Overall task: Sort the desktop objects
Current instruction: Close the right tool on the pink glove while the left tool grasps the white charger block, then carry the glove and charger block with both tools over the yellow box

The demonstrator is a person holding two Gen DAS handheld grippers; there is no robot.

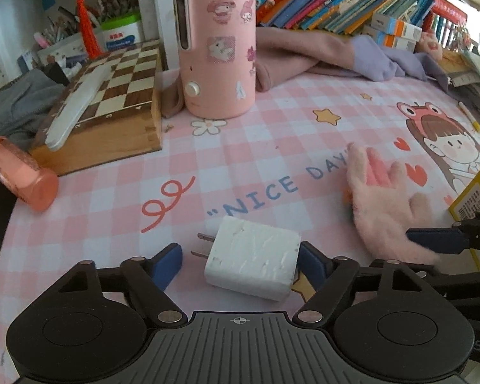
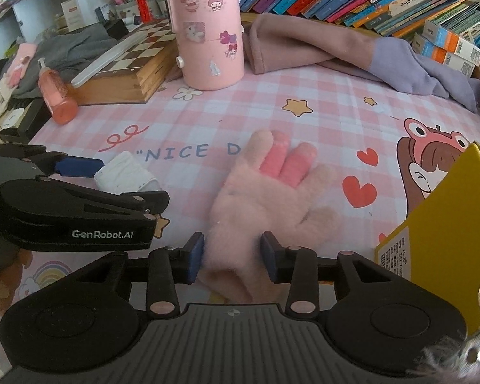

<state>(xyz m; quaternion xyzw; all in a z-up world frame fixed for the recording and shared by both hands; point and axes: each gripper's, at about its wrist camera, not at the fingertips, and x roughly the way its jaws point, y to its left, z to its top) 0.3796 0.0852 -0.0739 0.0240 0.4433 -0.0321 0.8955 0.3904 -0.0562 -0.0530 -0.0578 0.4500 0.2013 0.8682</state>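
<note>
Pink checked desk mat [image 1: 272,134]: white charger [image 1: 252,260], prongs pointing left, lies unpinched within the left gripper [image 1: 240,264]; right gripper [image 2: 232,256] clamps the fluffy glove [image 2: 265,198], fingers pointing away.

Soft daylight, fisheye-bent edges (corners dark), mild blur

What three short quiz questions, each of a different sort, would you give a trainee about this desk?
1. True or false: the white charger lies between the pads of the left tongs.
2. What lies between the pads of the right tongs? A) pink glove B) chess pieces C) a pen
3. What colour is the box to the right of the glove?

Key: 1 true; 2 A; 3 yellow.
</note>
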